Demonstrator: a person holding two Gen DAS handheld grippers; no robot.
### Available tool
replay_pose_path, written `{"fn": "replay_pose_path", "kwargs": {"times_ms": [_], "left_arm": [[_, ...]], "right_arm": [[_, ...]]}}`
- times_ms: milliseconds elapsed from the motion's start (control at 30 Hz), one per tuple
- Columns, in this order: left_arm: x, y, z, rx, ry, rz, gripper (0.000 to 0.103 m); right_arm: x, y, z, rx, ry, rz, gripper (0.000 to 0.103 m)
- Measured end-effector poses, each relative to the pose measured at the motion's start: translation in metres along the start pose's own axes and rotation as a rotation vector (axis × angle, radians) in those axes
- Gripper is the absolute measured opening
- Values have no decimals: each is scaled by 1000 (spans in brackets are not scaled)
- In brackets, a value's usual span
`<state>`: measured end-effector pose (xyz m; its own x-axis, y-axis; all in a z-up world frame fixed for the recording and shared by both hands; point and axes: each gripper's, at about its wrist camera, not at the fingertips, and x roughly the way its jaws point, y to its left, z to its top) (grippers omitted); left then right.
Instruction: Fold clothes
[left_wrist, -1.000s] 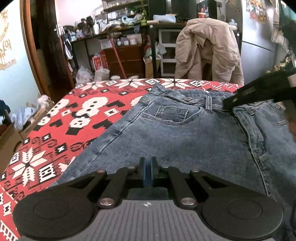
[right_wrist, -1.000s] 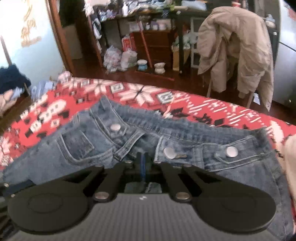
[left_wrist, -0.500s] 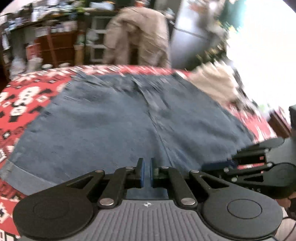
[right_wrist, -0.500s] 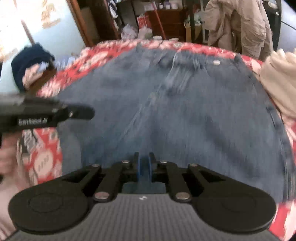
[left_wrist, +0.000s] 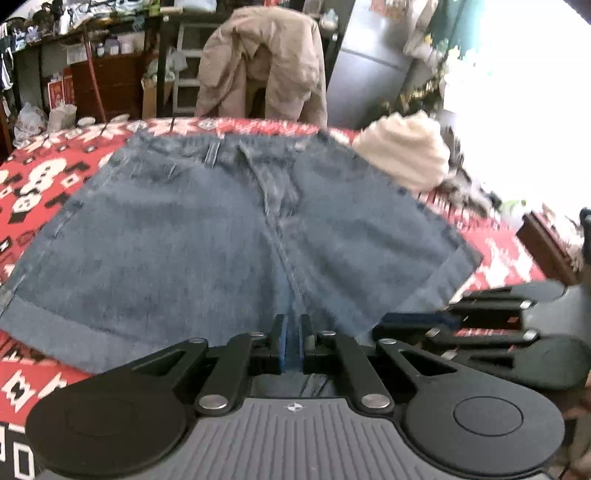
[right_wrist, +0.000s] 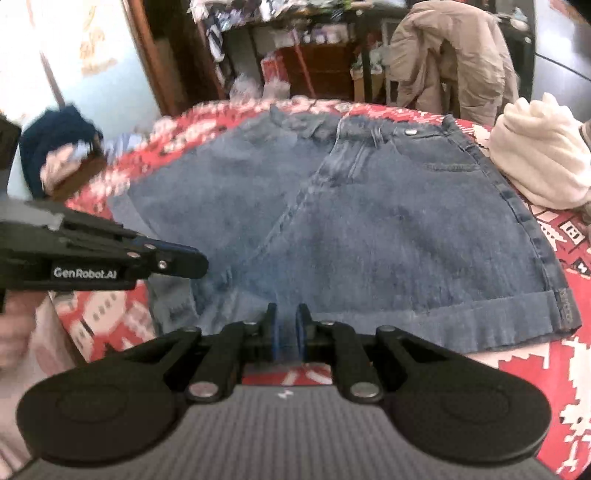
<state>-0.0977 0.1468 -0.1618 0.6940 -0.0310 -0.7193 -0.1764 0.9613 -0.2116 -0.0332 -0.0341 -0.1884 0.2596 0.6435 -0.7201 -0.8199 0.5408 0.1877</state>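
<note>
Blue denim shorts lie flat on a red patterned blanket, waistband far, cuffed leg hems near. My left gripper is low at the near hem, on the centre seam, its fingers a narrow gap apart with denim showing through. My right gripper sits just to its right at the hem of the right leg, also slightly open, with red blanket visible just behind its fingers. Neither visibly lifts the cloth.
A cream knitted garment lies bunched by the shorts' right waist corner. A beige jacket hangs over a chair beyond the bed. Dark blue clothes are piled off the left side, and cluttered shelves stand at the back.
Both grippers pulled back from the waistband to the near hem. Their fingers, pressed together a second ago, now stand a little apart. The shorts kept their place.
</note>
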Motion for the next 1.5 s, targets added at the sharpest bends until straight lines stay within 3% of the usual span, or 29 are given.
{"fn": "replay_pose_path", "kwargs": {"times_ms": [133, 267, 433, 533, 600, 667, 700, 933, 1000, 1133, 1333, 1500], "left_arm": [[9, -11, 8, 2, -13, 10, 6], [22, -18, 12, -17, -4, 29, 6], [35, -30, 10, -11, 5, 81, 12], [39, -34, 9, -16, 6, 84, 26], [37, -38, 8, -15, -10, 110, 51], [36, -41, 10, 7, -28, 139, 64], [34, -43, 12, 20, -35, 154, 66], [36, -39, 31, 80, -46, 191, 71], [34, -37, 36, 79, -95, 178, 83], [31, -37, 47, 116, -196, 174, 91], [48, -37, 71, 199, -187, 85, 93], [61, -43, 81, 291, -231, 6, 92]], "right_arm": [[0, 5, 6, -28, -56, -67, 28], [2, -13, 14, 16, -96, -156, 34], [2, -40, 16, 58, -160, -308, 68], [4, -49, 12, 71, -171, -362, 81], [3, -50, 7, 79, -180, -374, 86], [1, -51, 2, 87, -190, -387, 96], [0, -52, 0, 94, -198, -404, 100], [-18, -60, -7, 180, -232, -460, 102], [-24, -63, -8, 214, -237, -492, 102], [-36, -67, -12, 254, -263, -558, 102], [-50, -79, -13, 314, -275, -602, 102], [-52, -96, -9, 389, -304, -632, 102]]}}
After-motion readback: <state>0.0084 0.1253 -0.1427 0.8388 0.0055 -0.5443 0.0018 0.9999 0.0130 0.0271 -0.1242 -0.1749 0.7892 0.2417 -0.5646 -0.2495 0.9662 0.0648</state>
